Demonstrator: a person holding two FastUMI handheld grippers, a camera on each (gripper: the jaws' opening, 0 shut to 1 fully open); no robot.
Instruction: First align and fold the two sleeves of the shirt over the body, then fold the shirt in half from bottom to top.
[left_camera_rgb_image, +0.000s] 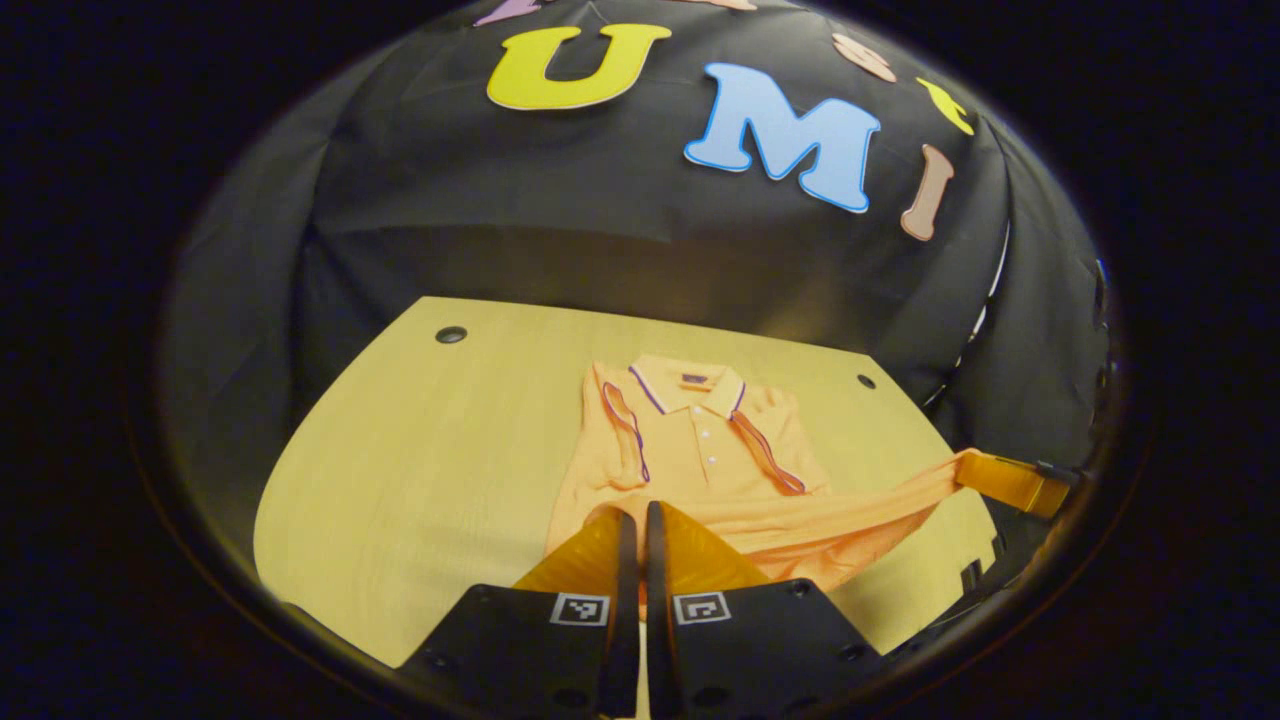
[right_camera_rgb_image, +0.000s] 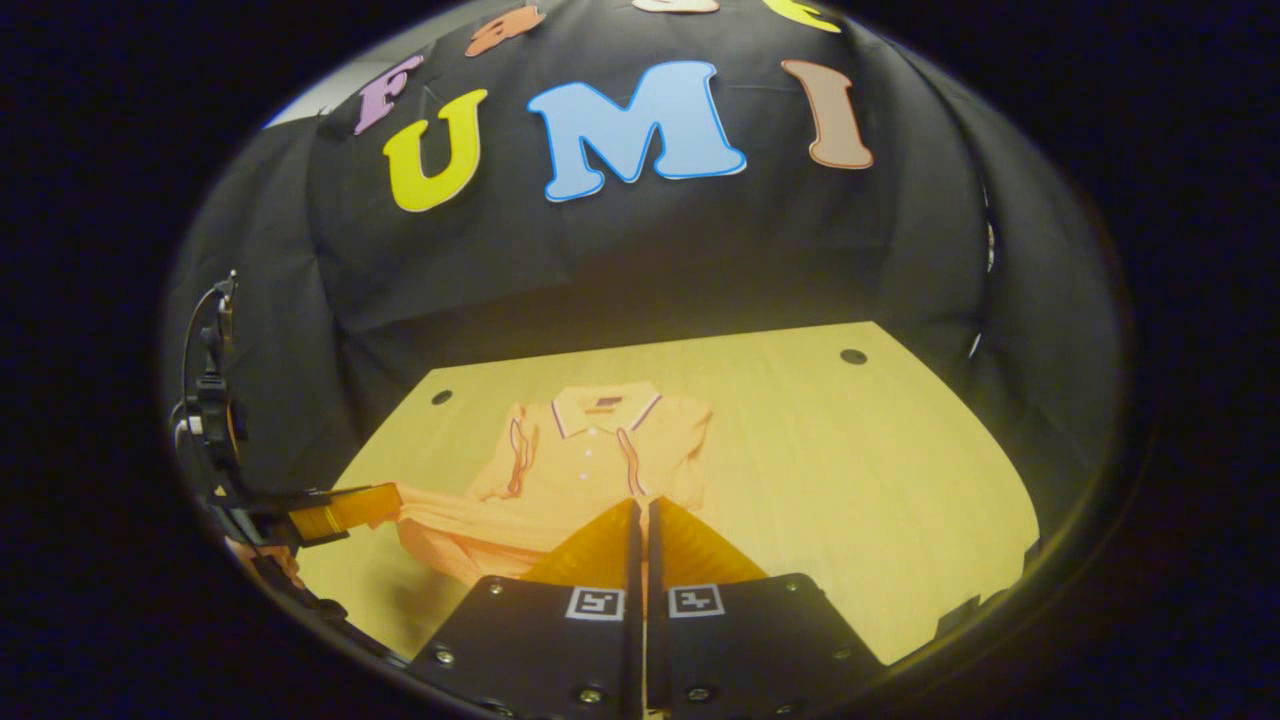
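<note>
Both grippers' fingers (left_camera_rgb_image: 622, 540) pinched on the shirt (left_camera_rgb_image: 700, 450) hem — left gripper (left_camera_rgb_image: 636, 512), right gripper (right_camera_rgb_image: 641, 505).

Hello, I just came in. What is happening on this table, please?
A person is folding an orange polo shirt on a wooden table with two handheld grippers. Both sleeves already lie folded over the body. The left gripper and the right gripper each have their jaws closed on the bottom hem and hold it lifted and stretched between them. The collar end lies flat on the table.

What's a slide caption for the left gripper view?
Both grippers pinch the orange polo shirt's hem, lifted off the wooden table, sleeves already folded.
</note>
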